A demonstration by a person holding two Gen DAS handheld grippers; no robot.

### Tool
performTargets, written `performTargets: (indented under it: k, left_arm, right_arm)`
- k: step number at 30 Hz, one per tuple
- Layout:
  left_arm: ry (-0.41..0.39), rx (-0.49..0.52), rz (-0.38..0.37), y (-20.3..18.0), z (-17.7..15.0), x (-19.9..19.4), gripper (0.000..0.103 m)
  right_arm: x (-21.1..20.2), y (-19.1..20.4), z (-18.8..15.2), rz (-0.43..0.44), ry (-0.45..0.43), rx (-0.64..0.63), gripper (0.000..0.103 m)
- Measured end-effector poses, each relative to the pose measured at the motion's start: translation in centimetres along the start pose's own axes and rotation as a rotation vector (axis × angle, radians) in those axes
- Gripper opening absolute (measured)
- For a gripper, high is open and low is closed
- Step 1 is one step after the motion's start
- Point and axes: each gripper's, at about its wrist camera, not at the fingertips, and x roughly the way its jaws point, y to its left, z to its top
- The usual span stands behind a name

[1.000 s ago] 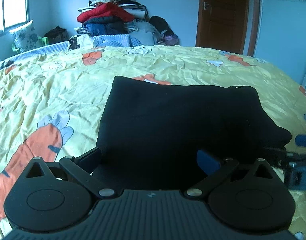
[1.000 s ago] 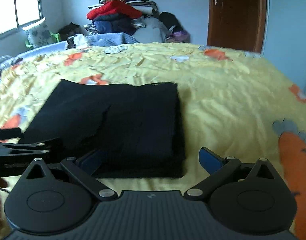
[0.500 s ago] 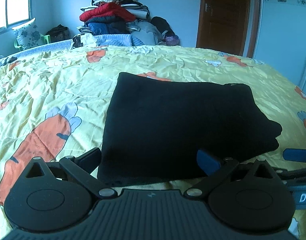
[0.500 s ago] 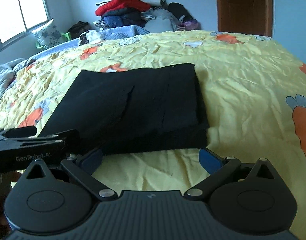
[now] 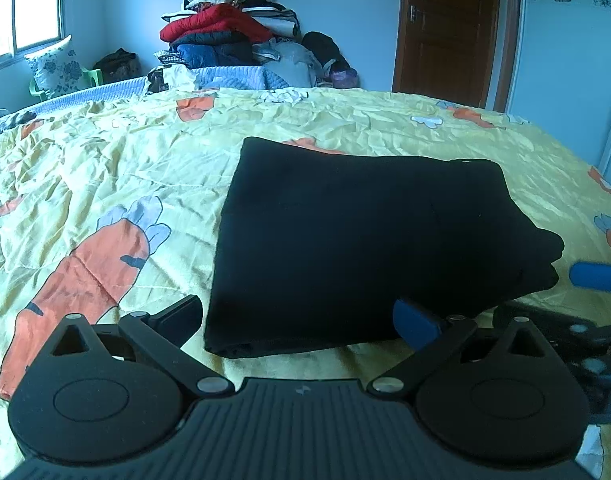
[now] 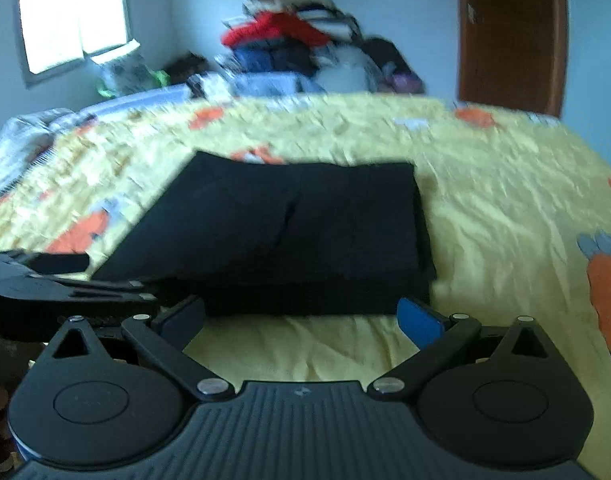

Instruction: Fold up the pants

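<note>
The black pants [image 5: 357, 240] lie folded in a flat rectangle on the yellow carrot-print bedspread [image 5: 105, 184]; they also show in the right wrist view [image 6: 289, 236]. My left gripper [image 5: 301, 320] is open and empty, just short of the pants' near edge. My right gripper [image 6: 301, 316] is open and empty, a little back from the near edge. The right gripper's blue finger [image 5: 597, 276] shows at the right of the left wrist view. The left gripper [image 6: 61, 276] shows at the left of the right wrist view, which is blurred.
A pile of clothes [image 5: 233, 36] stands beyond the bed's far edge. A brown door [image 5: 453, 28] is at the back right. A window [image 6: 73, 20] and a pillow [image 5: 53, 64] are at the back left.
Both grippers have drawn back toward me and off the pants, which now lie free on the bed. The right wrist view has lifted and blurred with motion.
</note>
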Motion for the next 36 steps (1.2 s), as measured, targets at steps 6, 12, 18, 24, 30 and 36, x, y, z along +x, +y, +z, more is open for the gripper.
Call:
performTargets:
  k: [6, 12, 18, 24, 30, 36]
  left_arm:
    - [-0.056, -0.024, 0.048, 1.6, 0.0, -1.2, 0.103]
    - [-0.067, -0.085, -0.002, 2.7, 1.2, -1.2, 0.103]
    - [-0.042, -0.080, -0.022, 1.6, 1.6, 0.0, 0.102]
    - [-0.049, -0.033, -0.018, 0.2, 2.0, 0.9, 0.103]
    - [-0.038, -0.013, -0.026, -0.1, 2.1, 1.6, 0.103]
    - [-0.021, -0.037, -0.029, -0.6, 3.3, 2.9, 0.102]
  right_arm:
    - [-0.1, -0.4, 0.2, -0.026, -0.077, -0.120, 0.086]
    - [1.0, -4.9, 0.8, -0.077, -0.030, -0.016, 0.037]
    - [2.6, -6.7, 1.4, 0.019, 0.001, 0.046, 0.037]
    - [2.2, -6.7, 1.4, -0.020, -0.014, -0.004, 0.011]
    - [1.9, -8.0, 1.6, -0.052, -0.039, 0.056, 0.009]
    - [3.3, -8.4, 5.8, -0.011, -0.079, 0.022, 0.009]
